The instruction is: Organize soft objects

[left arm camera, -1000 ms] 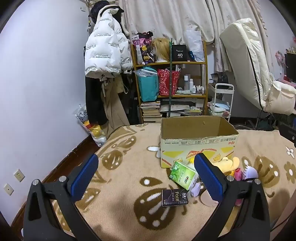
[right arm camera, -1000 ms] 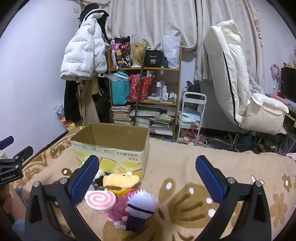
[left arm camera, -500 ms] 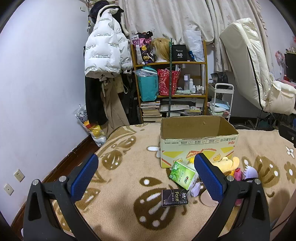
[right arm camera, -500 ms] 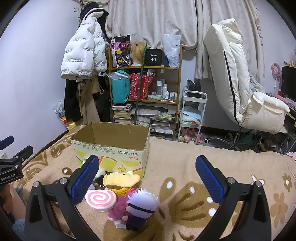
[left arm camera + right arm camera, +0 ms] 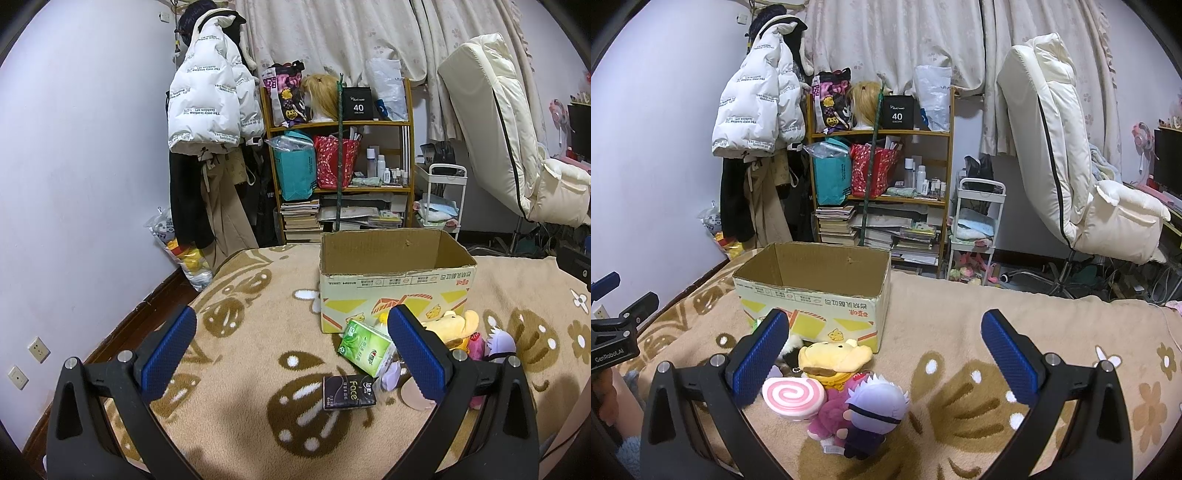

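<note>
While the left gripper (image 5: pixel 291 347) hangs spread and empty at lower centre, tissue packs right of it before the cardboard box (image 5: pixel 395 284), the right gripper (image 5: pixel 886 350) gapes unladen over plush toys (image 5: pixel 849 384) lower left, so sorting seems unstarted, needing a descent onto one toy.

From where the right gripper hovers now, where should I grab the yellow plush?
Judging by its pose, grip the yellow plush across its wide, rounded head, coming from above. It tops the pile, while the cardboard box blocks behind it.
</note>
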`<move>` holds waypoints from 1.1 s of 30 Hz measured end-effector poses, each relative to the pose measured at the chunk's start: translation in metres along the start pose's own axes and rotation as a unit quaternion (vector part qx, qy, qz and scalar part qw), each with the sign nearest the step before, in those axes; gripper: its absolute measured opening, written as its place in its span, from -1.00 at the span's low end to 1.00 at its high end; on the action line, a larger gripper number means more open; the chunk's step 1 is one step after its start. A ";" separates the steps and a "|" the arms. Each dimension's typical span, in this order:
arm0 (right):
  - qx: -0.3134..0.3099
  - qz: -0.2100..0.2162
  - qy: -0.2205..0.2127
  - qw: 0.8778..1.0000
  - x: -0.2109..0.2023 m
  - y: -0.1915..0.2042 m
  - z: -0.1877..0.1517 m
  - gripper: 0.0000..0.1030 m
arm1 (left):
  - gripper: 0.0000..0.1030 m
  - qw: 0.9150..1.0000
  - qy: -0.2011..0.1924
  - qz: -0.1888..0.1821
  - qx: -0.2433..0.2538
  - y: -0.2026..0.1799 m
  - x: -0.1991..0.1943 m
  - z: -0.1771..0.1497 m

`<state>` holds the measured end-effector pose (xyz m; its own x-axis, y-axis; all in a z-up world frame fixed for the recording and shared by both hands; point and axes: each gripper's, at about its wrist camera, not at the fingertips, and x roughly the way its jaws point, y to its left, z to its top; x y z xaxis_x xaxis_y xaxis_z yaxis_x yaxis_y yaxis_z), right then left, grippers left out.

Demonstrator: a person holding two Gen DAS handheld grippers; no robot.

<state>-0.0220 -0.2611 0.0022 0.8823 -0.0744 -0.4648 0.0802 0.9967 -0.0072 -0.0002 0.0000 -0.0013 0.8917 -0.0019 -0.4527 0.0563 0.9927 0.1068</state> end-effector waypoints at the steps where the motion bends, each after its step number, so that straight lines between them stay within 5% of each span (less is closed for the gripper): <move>1: 0.000 0.000 -0.001 1.000 0.000 -0.001 0.000 1.00 | 0.98 1.000 0.000 0.000 0.000 0.000 0.000 0.000; 33: 0.002 0.001 0.000 1.000 0.000 -0.001 -0.001 1.00 | 0.98 1.000 0.009 -0.002 -0.003 -0.003 0.011 -0.011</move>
<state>-0.0219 -0.2620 0.0014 0.8824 -0.0725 -0.4649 0.0809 0.9967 -0.0019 0.0048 -0.0015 -0.0159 0.8830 -0.0043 -0.4693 0.0579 0.9933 0.0998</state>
